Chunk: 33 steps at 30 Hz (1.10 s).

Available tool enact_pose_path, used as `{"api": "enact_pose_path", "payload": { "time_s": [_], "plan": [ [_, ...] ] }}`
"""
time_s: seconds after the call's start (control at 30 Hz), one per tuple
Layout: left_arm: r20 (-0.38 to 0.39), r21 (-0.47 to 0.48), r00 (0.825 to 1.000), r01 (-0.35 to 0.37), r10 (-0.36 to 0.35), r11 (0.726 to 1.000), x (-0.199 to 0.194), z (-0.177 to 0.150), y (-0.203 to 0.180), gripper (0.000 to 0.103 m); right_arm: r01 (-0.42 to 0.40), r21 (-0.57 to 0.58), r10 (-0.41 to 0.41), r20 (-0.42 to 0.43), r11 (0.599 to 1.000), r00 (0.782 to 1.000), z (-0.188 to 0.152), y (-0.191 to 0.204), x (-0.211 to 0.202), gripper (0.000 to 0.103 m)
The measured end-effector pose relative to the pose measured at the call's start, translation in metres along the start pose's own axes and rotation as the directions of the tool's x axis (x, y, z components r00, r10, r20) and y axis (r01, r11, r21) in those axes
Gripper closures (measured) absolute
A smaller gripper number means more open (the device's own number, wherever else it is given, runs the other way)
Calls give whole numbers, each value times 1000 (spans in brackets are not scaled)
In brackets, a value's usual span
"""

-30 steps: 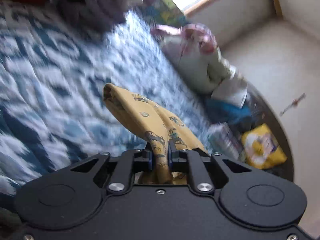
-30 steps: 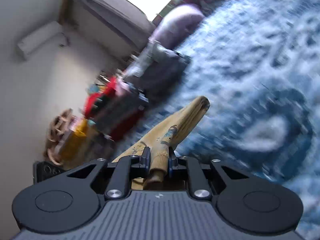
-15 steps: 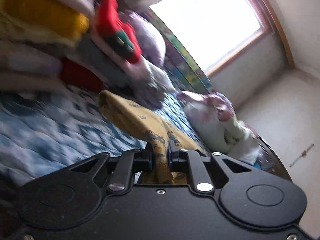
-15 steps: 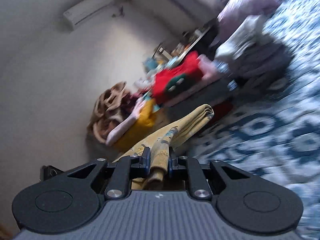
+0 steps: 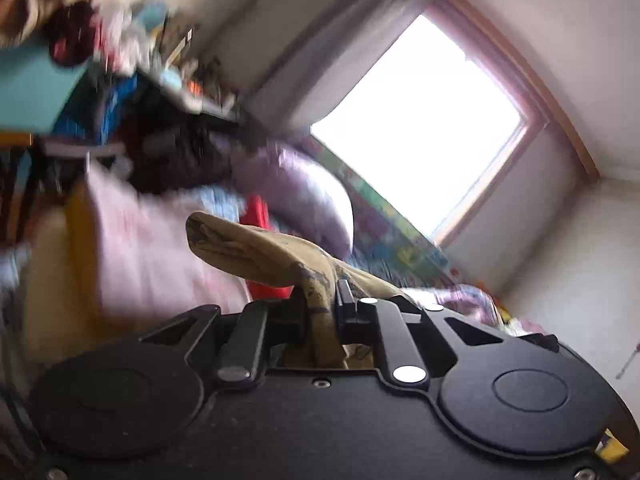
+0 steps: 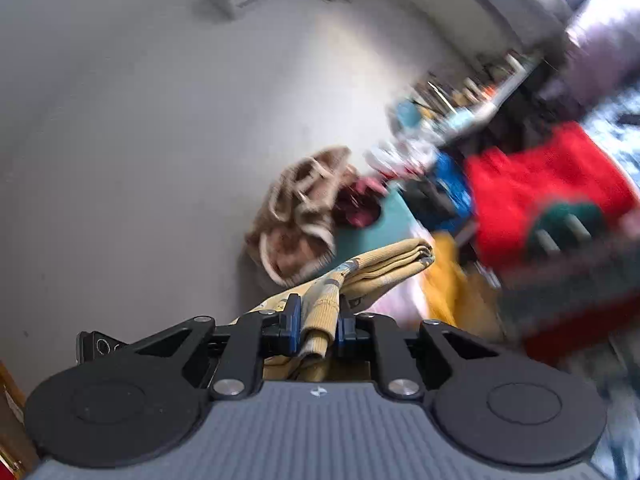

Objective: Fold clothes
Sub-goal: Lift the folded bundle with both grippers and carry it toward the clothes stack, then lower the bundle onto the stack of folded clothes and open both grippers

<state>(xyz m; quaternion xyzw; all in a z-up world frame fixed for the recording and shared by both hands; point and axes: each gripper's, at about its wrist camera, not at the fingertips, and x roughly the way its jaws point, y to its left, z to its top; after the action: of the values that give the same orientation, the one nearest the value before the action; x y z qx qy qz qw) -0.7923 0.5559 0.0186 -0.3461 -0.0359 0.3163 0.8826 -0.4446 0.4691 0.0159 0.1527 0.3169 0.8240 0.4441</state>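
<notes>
Yellow garment point(image 5: 256, 252), one folded piece, hangs in the air between two grippers: the left gripper point(image 5: 322, 304) and right gripper point(image 6: 318, 318) each clamp one end.

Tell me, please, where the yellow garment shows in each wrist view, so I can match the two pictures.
Left wrist: yellow garment at lower centre, pinched in the left gripper.
Right wrist: it sits at lower centre, pinched in the right gripper.
Shared landmark: red garment.
</notes>
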Motion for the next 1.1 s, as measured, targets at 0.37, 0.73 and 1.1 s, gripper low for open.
{"api": "enact_pose_path", "payload": {
  "time_s": [0.37, 0.73, 1.1],
  "plan": [
    [-129, -227, 973, -216, 191, 950, 62, -4, 123, 85, 124, 155, -105, -125, 980, 987, 10, -76, 115, 85],
    [-63, -101, 964, -264, 259, 959, 33, -6, 82, 42, 270, 0, -267, -147, 963, 952, 8, -68, 100, 55],
    [-23, 118, 927, -370, 375, 922, -12, -59, 10, 21, 384, -276, -452, -252, 881, 856, -29, -7, 50, 31]
  ]
}}
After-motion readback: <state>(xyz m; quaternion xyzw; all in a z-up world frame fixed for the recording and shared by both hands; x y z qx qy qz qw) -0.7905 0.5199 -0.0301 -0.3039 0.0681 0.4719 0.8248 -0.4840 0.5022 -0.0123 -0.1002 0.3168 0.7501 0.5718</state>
